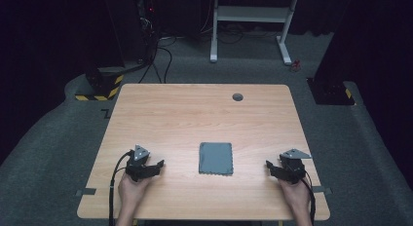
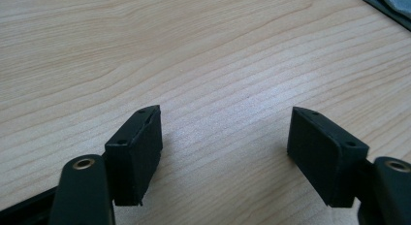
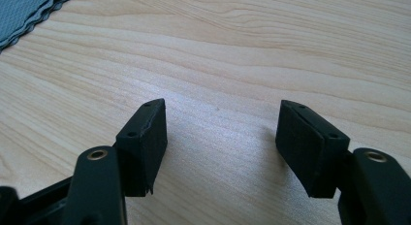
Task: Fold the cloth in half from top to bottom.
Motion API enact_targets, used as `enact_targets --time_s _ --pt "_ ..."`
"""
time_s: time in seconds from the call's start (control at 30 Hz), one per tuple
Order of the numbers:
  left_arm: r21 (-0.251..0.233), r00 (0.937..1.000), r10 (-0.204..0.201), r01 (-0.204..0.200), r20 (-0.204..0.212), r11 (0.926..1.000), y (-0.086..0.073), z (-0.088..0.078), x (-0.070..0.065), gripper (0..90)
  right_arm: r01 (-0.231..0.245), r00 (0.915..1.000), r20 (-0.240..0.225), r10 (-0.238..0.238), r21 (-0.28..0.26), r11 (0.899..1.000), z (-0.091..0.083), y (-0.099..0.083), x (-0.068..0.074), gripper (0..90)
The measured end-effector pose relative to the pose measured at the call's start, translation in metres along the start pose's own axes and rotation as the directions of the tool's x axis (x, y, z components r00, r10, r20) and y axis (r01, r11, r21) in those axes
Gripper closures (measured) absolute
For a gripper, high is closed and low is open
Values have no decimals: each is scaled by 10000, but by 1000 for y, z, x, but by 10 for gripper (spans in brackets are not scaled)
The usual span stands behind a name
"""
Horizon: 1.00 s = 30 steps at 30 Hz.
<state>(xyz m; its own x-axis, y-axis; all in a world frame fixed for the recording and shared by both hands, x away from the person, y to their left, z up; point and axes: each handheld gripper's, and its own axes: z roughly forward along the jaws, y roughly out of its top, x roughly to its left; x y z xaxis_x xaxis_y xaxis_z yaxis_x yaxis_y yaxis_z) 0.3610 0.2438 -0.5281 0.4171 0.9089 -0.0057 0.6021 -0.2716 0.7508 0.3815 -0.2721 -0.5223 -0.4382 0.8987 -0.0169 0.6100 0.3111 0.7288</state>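
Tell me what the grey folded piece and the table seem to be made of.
The grey folded piece looks like soft matte cloth: its scalloped, layered edges show in the right gripper view. The table looks like light wood or wood-look laminate, with printed-looking grain and a slight sheen; which one is unclear.

My matt black plastic fingers (image 2: 140,152), faced with finely ribbed pads, sit over a smooth, pale wood-grain bench (image 1: 195,114) with a faint sheen, near a soft grey cloth (image 1: 215,158) with scalloped edges.
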Motion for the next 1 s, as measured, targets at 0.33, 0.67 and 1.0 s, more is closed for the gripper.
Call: enact_targets --time_s 0.33,0.67,1.0 --pt "-23 9999 -67 67 103 10000 0 0 1 265 -56 10000 -3 56 23 10000 0 0 0 342" --pt "-38 9998 -115 116 135 9999 0 0 1 266 -65 10000 -12 65 23 10000 0 0 0 341" --pt "-41 9998 -145 145 154 9999 0 0 1 266 -72 10000 -14 72 25 10000 0 0 0 341"
